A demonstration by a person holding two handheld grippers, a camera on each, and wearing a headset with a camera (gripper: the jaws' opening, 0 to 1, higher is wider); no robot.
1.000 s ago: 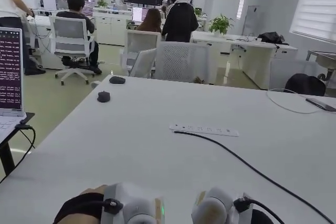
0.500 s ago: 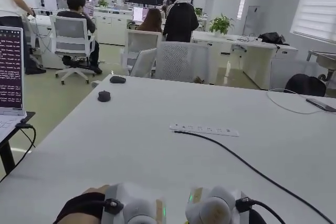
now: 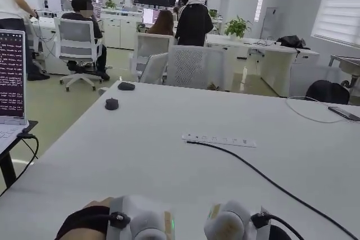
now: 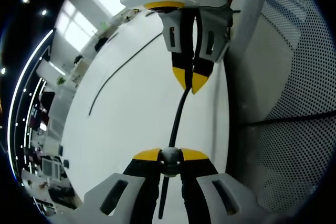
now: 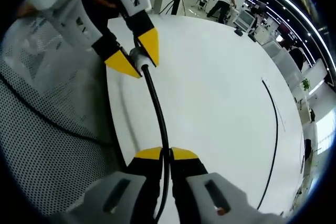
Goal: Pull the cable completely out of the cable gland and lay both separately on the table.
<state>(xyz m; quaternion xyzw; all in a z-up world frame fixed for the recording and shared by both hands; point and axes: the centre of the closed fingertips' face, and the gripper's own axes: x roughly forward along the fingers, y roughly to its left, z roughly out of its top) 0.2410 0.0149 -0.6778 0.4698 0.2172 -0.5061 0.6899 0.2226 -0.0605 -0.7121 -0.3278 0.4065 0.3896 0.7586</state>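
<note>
In the left gripper view my left gripper (image 4: 169,156) is shut on a small grey cable gland (image 4: 169,161). A black cable (image 4: 179,114) runs out of the gland, up to my right gripper (image 4: 189,81), whose yellow tips pinch it. In the right gripper view my right gripper (image 5: 164,153) is shut on the same black cable (image 5: 156,108). That cable leads up to the gland (image 5: 138,57), held between the left gripper's yellow tips. The two grippers face each other a short cable length apart, above the near edge of the white table (image 3: 169,161).
A white power strip (image 3: 218,139) lies mid-table, with its black lead (image 3: 275,184) trailing toward the right front. Two mice (image 3: 111,103) sit at the far left, a laptop (image 3: 11,77) stands off the left edge. A mesh chair (image 4: 283,77) is close behind the grippers.
The right gripper's body drifted a little left, then back right. The gland, the cable and the left gripper show no clear move.
</note>
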